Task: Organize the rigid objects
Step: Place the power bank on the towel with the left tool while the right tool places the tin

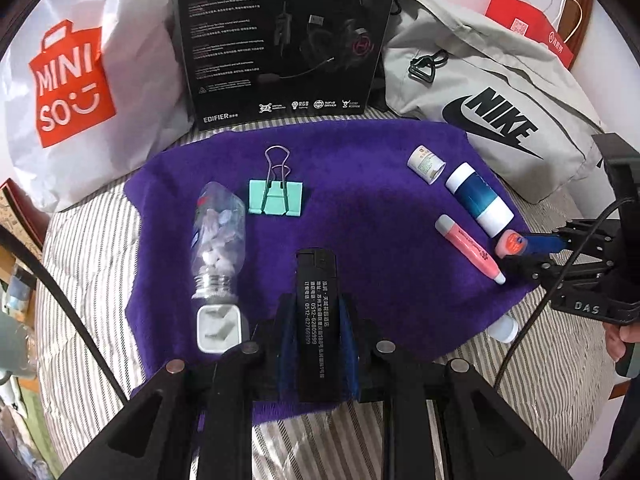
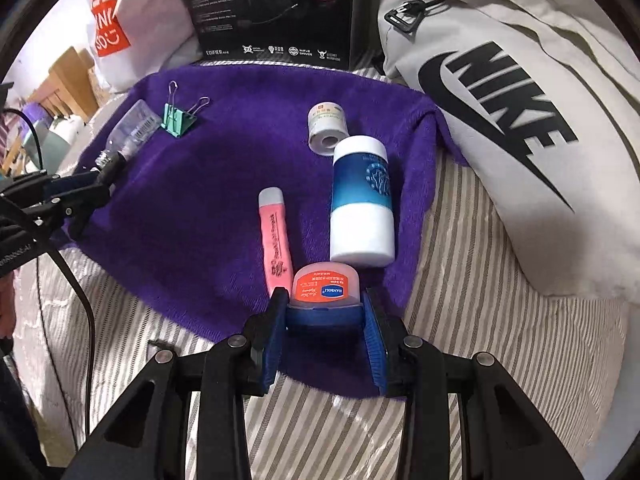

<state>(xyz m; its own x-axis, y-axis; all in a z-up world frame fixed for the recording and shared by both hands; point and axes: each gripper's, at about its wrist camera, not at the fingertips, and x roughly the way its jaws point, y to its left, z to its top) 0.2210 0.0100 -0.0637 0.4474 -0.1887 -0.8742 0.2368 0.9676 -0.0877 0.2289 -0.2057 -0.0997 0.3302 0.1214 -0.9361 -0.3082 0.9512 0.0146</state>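
Note:
My left gripper (image 1: 318, 304) is shut on a black oblong box with white print (image 1: 317, 332) over the near part of the purple cloth (image 1: 360, 208). To its left lie a white charger plug (image 1: 218, 328), a clear bottle (image 1: 220, 236) and a mint binder clip (image 1: 275, 196). At the cloth's right edge my right gripper (image 2: 325, 300) is shut on a small orange lip-balm jar (image 2: 325, 284). Just beyond the jar lie a pink tube (image 2: 275, 236), a blue-and-white bottle (image 2: 362, 204) and a small white roll (image 2: 327, 128).
A black Edifier box (image 1: 284, 40) stands behind the cloth, flanked by a white Miniso bag (image 1: 80, 80) and a grey Nike bag (image 1: 500, 112). A white cap (image 1: 503, 329) lies on the striped bedding (image 1: 540, 360). Cables trail from both grippers.

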